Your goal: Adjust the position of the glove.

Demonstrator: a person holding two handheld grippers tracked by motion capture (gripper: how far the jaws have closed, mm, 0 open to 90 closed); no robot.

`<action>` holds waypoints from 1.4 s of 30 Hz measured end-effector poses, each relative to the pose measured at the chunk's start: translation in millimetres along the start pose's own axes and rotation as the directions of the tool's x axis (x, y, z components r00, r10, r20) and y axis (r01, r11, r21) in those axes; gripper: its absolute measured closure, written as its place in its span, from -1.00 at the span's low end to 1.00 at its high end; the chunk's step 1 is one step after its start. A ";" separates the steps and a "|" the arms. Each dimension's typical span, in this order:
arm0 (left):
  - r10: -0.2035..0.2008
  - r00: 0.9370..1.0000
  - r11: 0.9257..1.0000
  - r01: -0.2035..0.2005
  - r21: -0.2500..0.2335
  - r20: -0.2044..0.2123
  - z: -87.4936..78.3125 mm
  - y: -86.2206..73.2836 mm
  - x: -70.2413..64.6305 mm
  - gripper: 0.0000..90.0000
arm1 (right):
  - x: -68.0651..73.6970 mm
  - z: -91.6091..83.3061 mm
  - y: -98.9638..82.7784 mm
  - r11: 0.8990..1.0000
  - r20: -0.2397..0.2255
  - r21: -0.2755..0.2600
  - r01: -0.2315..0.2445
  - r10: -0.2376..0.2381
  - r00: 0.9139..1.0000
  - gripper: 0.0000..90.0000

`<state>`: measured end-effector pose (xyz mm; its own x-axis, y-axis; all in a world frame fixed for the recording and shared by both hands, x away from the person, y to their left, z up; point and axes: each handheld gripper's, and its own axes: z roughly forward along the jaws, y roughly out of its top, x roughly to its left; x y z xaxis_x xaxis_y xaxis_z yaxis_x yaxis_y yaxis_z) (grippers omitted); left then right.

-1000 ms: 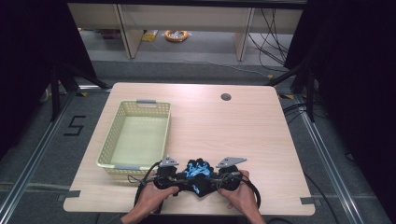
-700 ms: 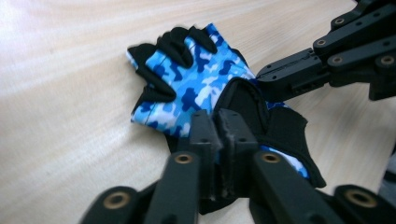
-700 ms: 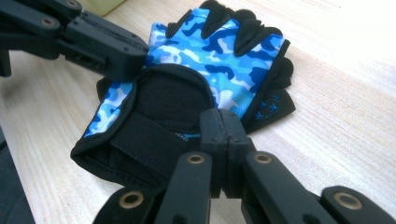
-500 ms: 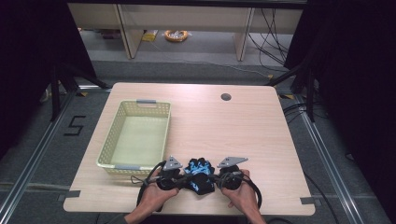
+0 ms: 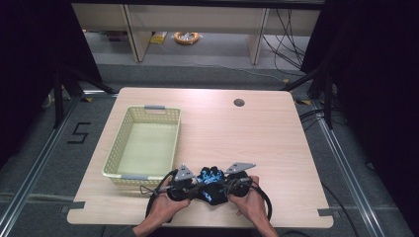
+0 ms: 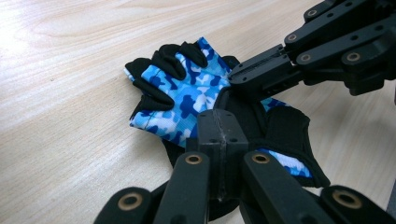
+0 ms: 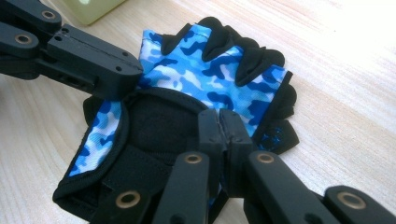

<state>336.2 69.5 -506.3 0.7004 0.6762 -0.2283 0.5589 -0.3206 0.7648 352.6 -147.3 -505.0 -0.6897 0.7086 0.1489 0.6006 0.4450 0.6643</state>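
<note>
Glove (image 5: 211, 183), blue camouflage with black palm, flat on bench (image 5: 257, 133) near front edge, just right of yellow basket (image 5: 146, 145) at front-left. Left gripper (image 6: 219, 135) clamped on glove's cuff edge; right gripper (image 7: 219, 126) clamped on glove beside it. Jaws just closed, fabric pinched between.

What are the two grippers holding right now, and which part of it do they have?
Both hold the blue camouflage fingerless glove. The left gripper and right gripper have their jaws shut on the black wrist-opening edge, one at each side, glove lying on the table.
</note>
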 end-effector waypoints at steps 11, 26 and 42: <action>-0.009 1.000 0.998 0.010 -0.063 0.011 -8.1 19.1 4.2 1.00 | 12.0 -19.1 3.9 0.999 0.007 -0.051 0.002 -0.001 1.000 0.99; 0.035 0.998 0.999 -0.034 0.013 -0.046 9.4 17.3 14.6 0.95 | 13.8 -6.1 0.7 1.000 0.011 -0.020 -0.017 0.018 1.000 0.91; 0.004 1.000 1.000 -0.004 -0.016 0.002 -16.8 12.7 -9.4 0.10 | -13.6 -22.8 12.2 0.996 0.028 -0.070 -0.047 0.049 0.998 0.25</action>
<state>329.2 70.1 -484.3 0.7032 0.6740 -0.2263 0.5491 -0.3125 0.7751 360.1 -163.9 -482.2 -0.6478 0.7446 0.1609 0.6028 0.3718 0.7060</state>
